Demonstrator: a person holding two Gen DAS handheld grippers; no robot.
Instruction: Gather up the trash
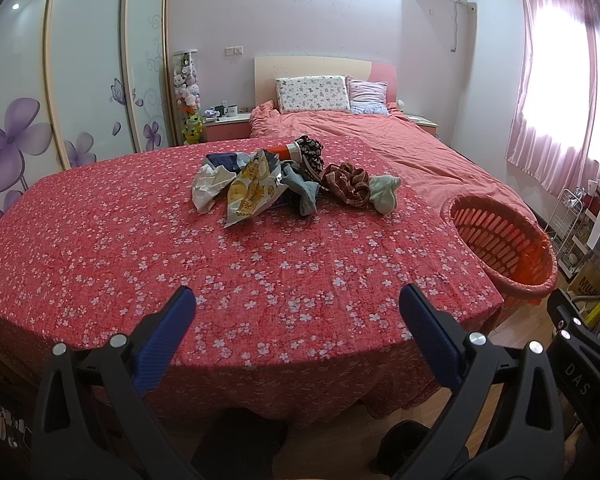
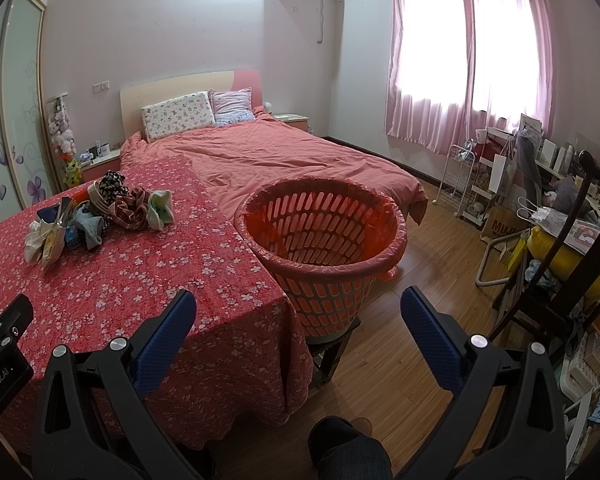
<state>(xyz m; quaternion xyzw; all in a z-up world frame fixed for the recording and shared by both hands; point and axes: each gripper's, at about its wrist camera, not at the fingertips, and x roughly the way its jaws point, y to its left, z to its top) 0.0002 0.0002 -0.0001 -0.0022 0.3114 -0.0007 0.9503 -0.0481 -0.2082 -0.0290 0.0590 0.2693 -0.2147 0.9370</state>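
Currently the left gripper (image 1: 296,304) and right gripper (image 2: 298,306) hang spread and empty above the near edge of the red floral-clothed table (image 1: 140,240). Mid-table lies the mixed pile: a crumpled yellow snack wrapper (image 1: 252,188) and white paper (image 1: 208,188) among socks. The bag-lined orange slotted plastic basket (image 2: 320,232) stands just beside the table's right edge, presumably for short drops. Nothing blocks the reach.

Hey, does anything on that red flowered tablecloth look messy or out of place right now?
Yes. A jumbled pile sits mid-table on the red flowered tablecloth: a crumpled yellow snack bag and crumpled white paper mixed in with socks and patterned cloths. The orange slotted plastic basket beside the table holds only its liner.
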